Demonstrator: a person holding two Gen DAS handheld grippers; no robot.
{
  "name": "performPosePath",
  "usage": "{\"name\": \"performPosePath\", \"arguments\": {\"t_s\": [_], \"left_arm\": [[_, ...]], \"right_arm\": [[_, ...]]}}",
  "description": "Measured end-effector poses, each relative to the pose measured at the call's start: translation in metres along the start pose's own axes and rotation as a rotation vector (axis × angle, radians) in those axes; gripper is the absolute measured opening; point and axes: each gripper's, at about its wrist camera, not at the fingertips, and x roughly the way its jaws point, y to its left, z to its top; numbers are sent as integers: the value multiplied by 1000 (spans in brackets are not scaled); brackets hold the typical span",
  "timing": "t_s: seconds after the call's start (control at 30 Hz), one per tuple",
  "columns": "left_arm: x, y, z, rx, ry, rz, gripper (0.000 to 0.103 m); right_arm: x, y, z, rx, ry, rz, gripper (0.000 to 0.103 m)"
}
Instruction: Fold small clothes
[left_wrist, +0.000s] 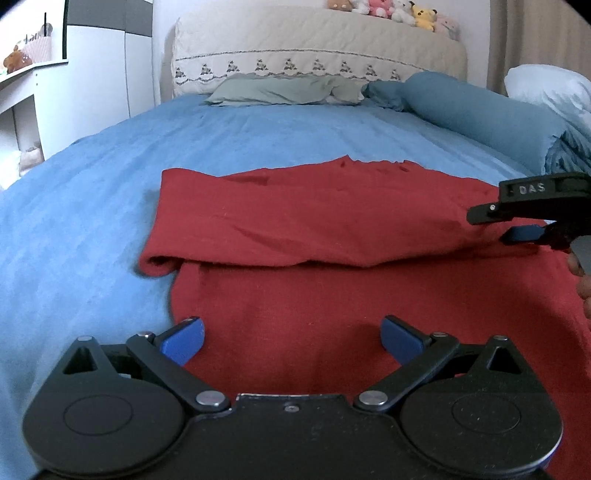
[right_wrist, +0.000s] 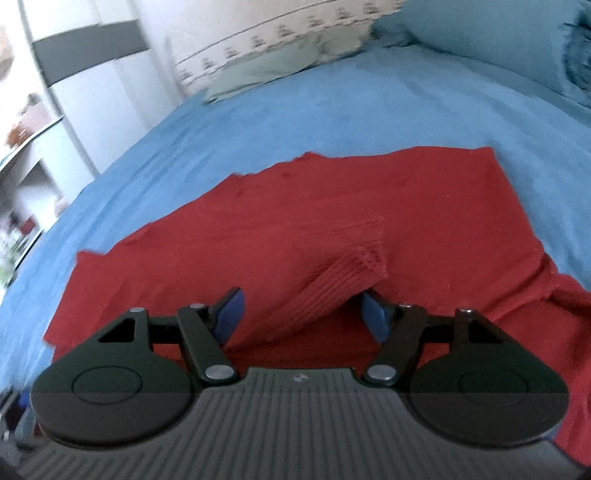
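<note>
A red knit garment (left_wrist: 314, 236) lies spread on the blue bed, with one sleeve folded across its upper part. My left gripper (left_wrist: 291, 339) is open and empty, just above the garment's near left part. In the left wrist view my right gripper (left_wrist: 495, 225) shows at the right edge, over the garment's right side. In the right wrist view my right gripper (right_wrist: 301, 314) is open, and the ribbed cuff (right_wrist: 343, 266) of the garment (right_wrist: 424, 206) lies raised between its blue pads (right_wrist: 231, 312).
The blue bedspread (left_wrist: 92, 206) surrounds the garment. A green pillow (left_wrist: 280, 90), a rolled blue duvet (left_wrist: 480, 110) and a padded headboard (left_wrist: 314, 40) with plush toys (left_wrist: 391, 9) lie at the far end. White furniture (left_wrist: 96, 74) stands left of the bed.
</note>
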Motion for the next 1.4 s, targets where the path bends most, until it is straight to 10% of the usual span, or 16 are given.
{"name": "performPosePath", "arguments": {"t_s": [0.13, 0.6, 0.77, 1.1, 1.4], "left_arm": [[1, -1, 0, 5, 0, 2, 103], [2, 1, 0, -4, 0, -7, 103], [2, 1, -1, -10, -6, -10, 103], [2, 4, 0, -15, -4, -15, 103], [2, 4, 0, -10, 0, -13, 103]], "right_arm": [[-3, -10, -4, 201, -39, -87, 45], [-18, -2, -22, 247, -100, -96, 58], [-9, -15, -7, 361, -87, -122, 24], [-53, 0, 71, 3, -267, 48, 21], [-26, -63, 59, -147, -194, -215, 21]]}}
